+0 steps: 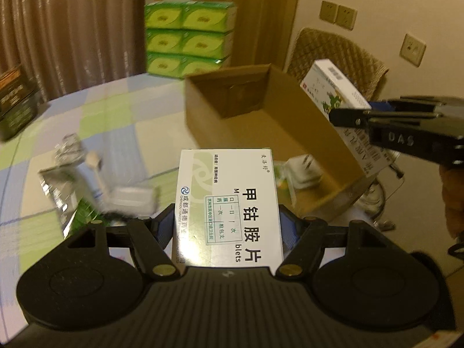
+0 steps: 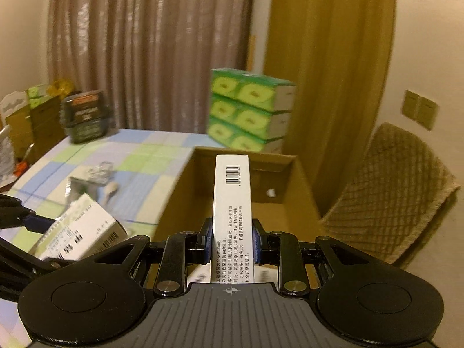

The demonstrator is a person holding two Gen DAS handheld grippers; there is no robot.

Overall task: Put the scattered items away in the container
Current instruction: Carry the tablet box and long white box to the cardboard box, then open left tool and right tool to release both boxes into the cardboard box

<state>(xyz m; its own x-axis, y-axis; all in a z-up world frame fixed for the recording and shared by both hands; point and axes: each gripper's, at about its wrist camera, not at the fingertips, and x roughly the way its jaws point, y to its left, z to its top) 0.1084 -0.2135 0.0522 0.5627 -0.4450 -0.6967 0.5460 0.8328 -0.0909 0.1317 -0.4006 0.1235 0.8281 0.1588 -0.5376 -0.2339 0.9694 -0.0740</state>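
Left load: While we carry it toward the container, our left claw clamps the flat white medicine box with bold black characters across its broad width, jaws fairly wide apart around it.
Right load: our right claw pinches a slim white carton with a barcode by its narrow sides, jaws close together.
Container: the open brown cardboard box sits on the pastel checked worktop, its near end seemingly at the edge; both cartons hang above or just before its rim.
Left behind: a crinkled foil pack, a white plastic spoon and a white plug adapter lie beside the box.
Risk, collision: both claws converge on one opening; they may knock each other.
Risk, tipping: a carton catching the wall could shove the light box off the worktop.
Risk, slip: the slim carton sticks far forward, so a bump could pivot it out of the pads.
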